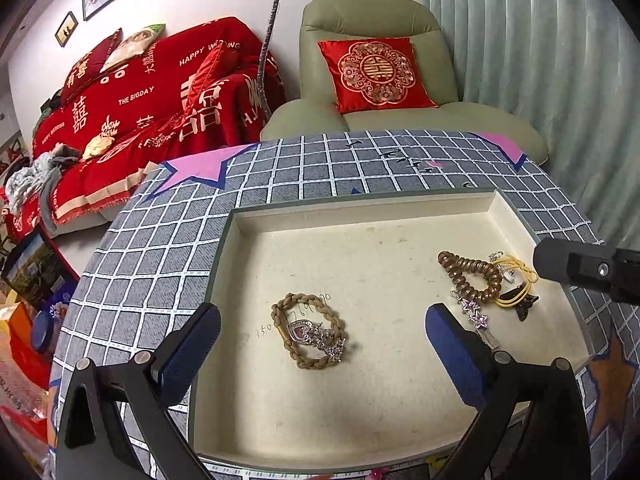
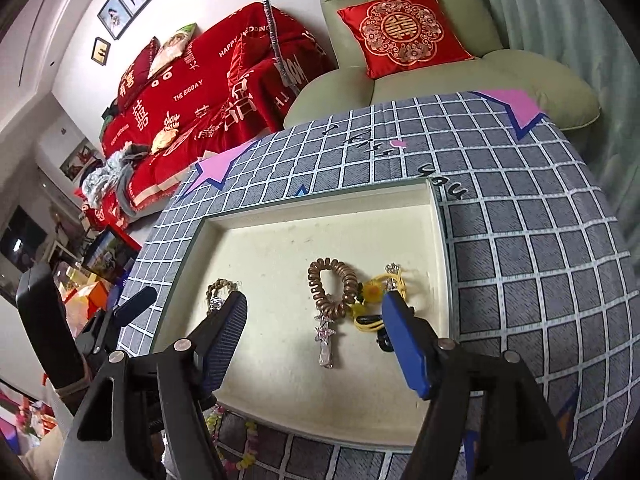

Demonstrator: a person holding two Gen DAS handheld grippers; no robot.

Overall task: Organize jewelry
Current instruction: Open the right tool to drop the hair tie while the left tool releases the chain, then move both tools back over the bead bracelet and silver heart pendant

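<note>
1. Jewelry lies in two small groups on the floor of a shallow cream tray (image 1: 496,204), which sits on a grey checked tablecloth (image 1: 160,264).
2. In the left wrist view, a braided tan band (image 1: 292,312) lies in the lower middle of the frame, with a pink heart pendant (image 1: 298,330) and a sparkly silver piece (image 1: 326,342) resting on top of it.
3. At the right of the same view, a brown coil hair tie (image 1: 468,276) touches a yellow cord (image 1: 516,280), a dark clip (image 1: 524,304) and a star-studded hair clip (image 1: 476,316).
4. The left gripper (image 1: 324,344) hangs over the tray with its fingers spread wide, one on each side of the braided band, holding nothing.
5. In the right wrist view, the right gripper (image 2: 316,344) is also wide apart and empty; the star hair clip (image 2: 325,340) lies in the gap between its fingers.
6. The coil hair tie (image 2: 332,284) sits just above that clip, in the middle of the frame.
7. The right finger (image 2: 404,344) covers part of the yellow cord (image 2: 378,292) near the tray's right wall.
8. A green armchair (image 1: 376,24) with a red cushion (image 1: 376,72) fills the upper middle; a red-covered sofa (image 1: 152,96) is at upper left.
</note>
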